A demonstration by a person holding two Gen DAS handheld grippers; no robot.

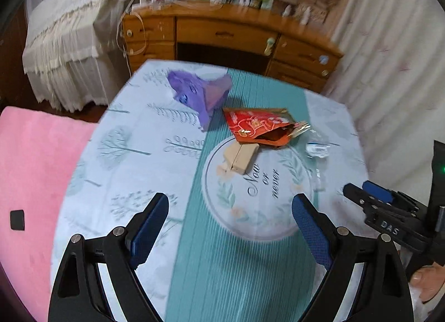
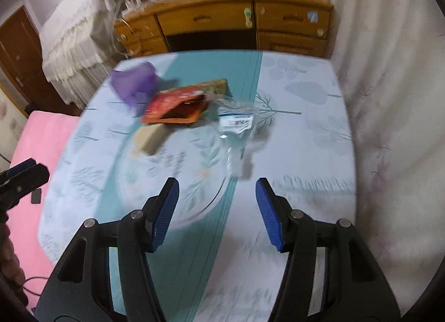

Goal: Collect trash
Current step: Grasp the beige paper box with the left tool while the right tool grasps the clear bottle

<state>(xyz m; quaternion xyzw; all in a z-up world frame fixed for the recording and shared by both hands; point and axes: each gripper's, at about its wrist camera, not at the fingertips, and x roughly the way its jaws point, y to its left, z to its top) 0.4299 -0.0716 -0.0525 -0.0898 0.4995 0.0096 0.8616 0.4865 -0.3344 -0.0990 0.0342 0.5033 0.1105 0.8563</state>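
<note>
Trash lies on a table with a pale blue and teal cloth (image 1: 133, 138) (image 2: 300, 138). A purple plastic bag (image 1: 200, 93) (image 2: 133, 82) lies at the far side. A torn red snack wrapper (image 1: 256, 127) (image 2: 175, 107) lies beside it. A small beige box (image 1: 242, 157) (image 2: 147, 138) lies just in front of the wrapper. A clear plastic wrapper with a white label (image 1: 317, 149) (image 2: 236, 124) lies to the right. My left gripper (image 1: 230, 208) is open and empty above the near cloth. My right gripper (image 2: 217, 194) is open and empty, short of the clear wrapper; it also shows in the left wrist view (image 1: 361, 191).
A wooden desk with drawers (image 1: 228, 35) (image 2: 222, 21) stands behind the table, cluttered with bottles. A lace-covered piece of furniture (image 1: 66, 32) stands at the left. A pink mat (image 1: 33, 171) (image 2: 33, 144) lies left of the table. White curtains (image 2: 389, 99) hang at the right.
</note>
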